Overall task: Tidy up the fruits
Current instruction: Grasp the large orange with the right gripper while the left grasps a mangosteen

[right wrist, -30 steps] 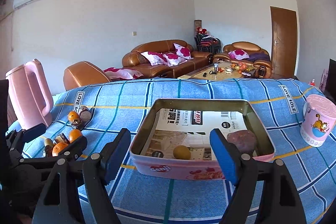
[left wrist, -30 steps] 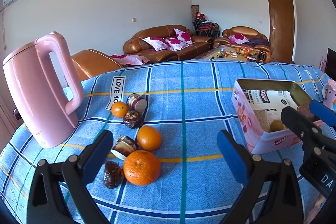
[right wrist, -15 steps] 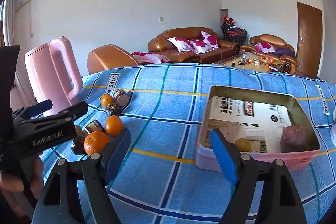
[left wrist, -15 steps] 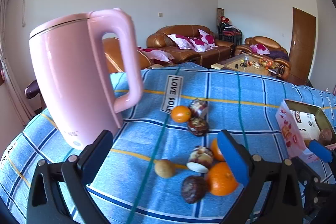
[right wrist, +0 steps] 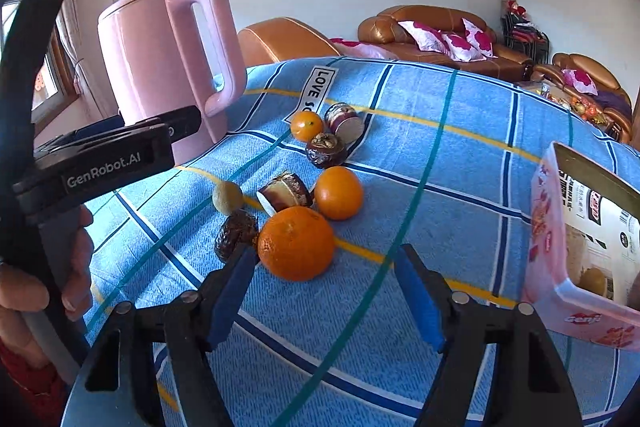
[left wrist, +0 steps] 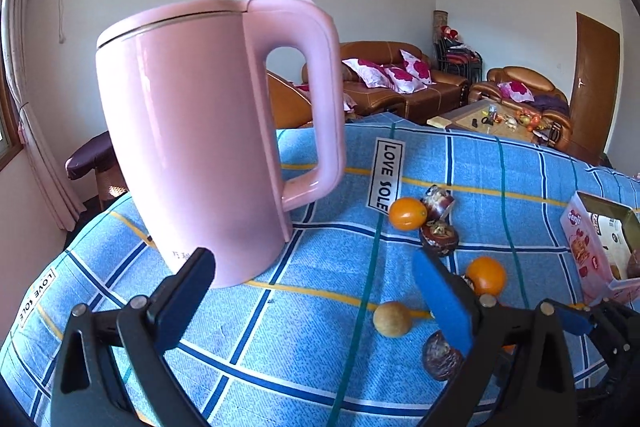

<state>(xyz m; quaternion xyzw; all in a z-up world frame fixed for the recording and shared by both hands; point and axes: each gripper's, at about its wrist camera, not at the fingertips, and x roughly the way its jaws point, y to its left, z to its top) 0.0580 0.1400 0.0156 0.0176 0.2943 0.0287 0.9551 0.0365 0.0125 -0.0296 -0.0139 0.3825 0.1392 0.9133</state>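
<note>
Fruit lies in a cluster on the blue checked cloth (right wrist: 420, 147): a large orange (right wrist: 296, 243), a medium orange (right wrist: 338, 192), a small orange (right wrist: 306, 125), several dark passion fruits, whole (right wrist: 235, 234) and halved (right wrist: 285, 191), and a small tan round fruit (right wrist: 227, 195), also in the left wrist view (left wrist: 392, 319). My right gripper (right wrist: 325, 297) is open and empty, just short of the large orange. My left gripper (left wrist: 320, 297) is open and empty, with the tan fruit just inside its right finger. The pink tin box (right wrist: 576, 251) holds a yellow fruit (right wrist: 593, 281).
A tall pink kettle (left wrist: 208, 143) stands at the table's left, close in front of the left gripper. The tin box sits at the right edge of both views (left wrist: 600, 247). Sofas and a coffee table stand beyond the table.
Both grippers swung left, away from the tin box toward the fruit cluster. The kettle now looms large in the left view; the large orange is now close before the right gripper.
</note>
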